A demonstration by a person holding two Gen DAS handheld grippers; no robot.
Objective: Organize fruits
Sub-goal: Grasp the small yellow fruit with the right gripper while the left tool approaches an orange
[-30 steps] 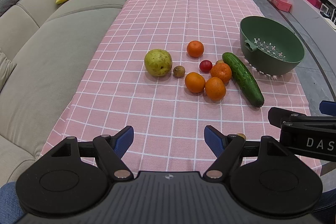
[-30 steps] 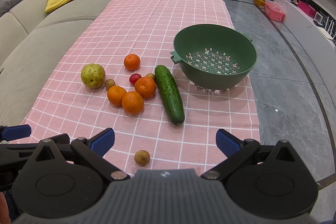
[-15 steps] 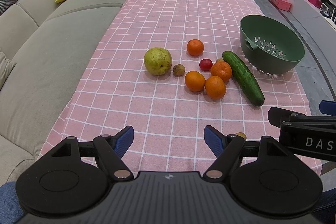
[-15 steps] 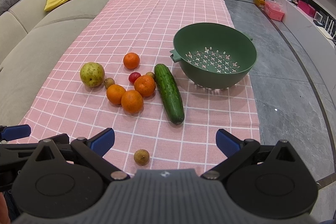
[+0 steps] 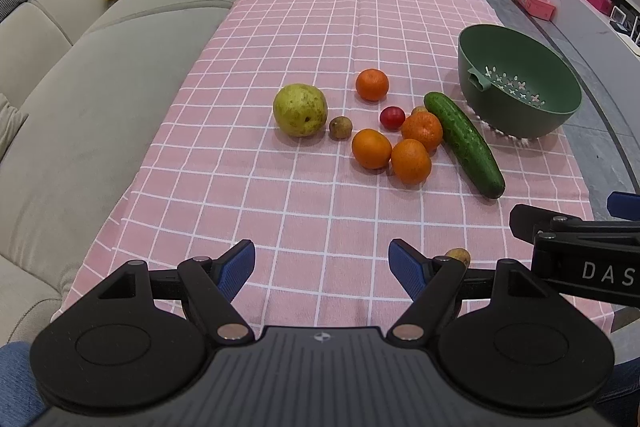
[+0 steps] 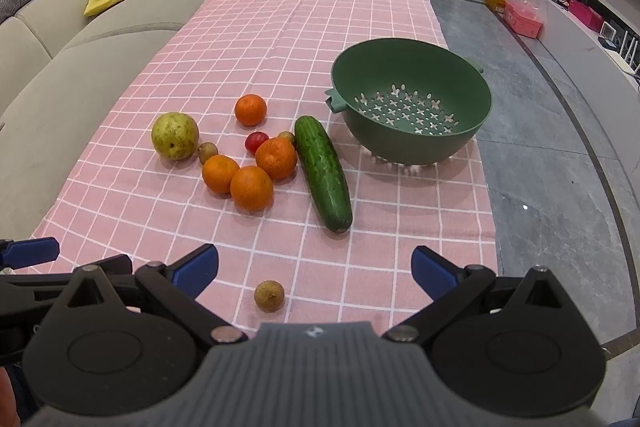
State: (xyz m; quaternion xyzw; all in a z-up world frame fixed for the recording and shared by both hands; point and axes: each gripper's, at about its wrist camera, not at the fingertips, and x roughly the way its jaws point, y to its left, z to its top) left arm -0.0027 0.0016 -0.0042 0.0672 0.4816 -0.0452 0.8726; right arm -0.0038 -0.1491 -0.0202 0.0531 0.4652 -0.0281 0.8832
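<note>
On the pink checked cloth (image 5: 320, 27) lie a yellow-green pear (image 5: 300, 109) (image 6: 175, 135), several oranges (image 5: 371, 148) (image 6: 251, 187), a red cherry tomato (image 5: 392, 117) (image 6: 256, 142), a cucumber (image 5: 463, 143) (image 6: 323, 172) and small brown longans (image 5: 340, 127) (image 6: 269, 295). An empty green colander (image 5: 520, 87) (image 6: 412, 107) stands to the right of the cucumber. My left gripper (image 5: 322, 261) is open and empty above the near cloth edge. My right gripper (image 6: 314, 267) is open and empty, with one longan just ahead between its fingers.
A beige sofa (image 5: 80, 67) runs along the left of the table. The table's right edge drops to a grey tiled floor (image 6: 560, 167). The right gripper's body (image 5: 580, 255) shows at the right of the left wrist view.
Both views have shifted slightly, the fruit sitting a little higher in the frames. Both grippers stay open. No fruit has moved.
</note>
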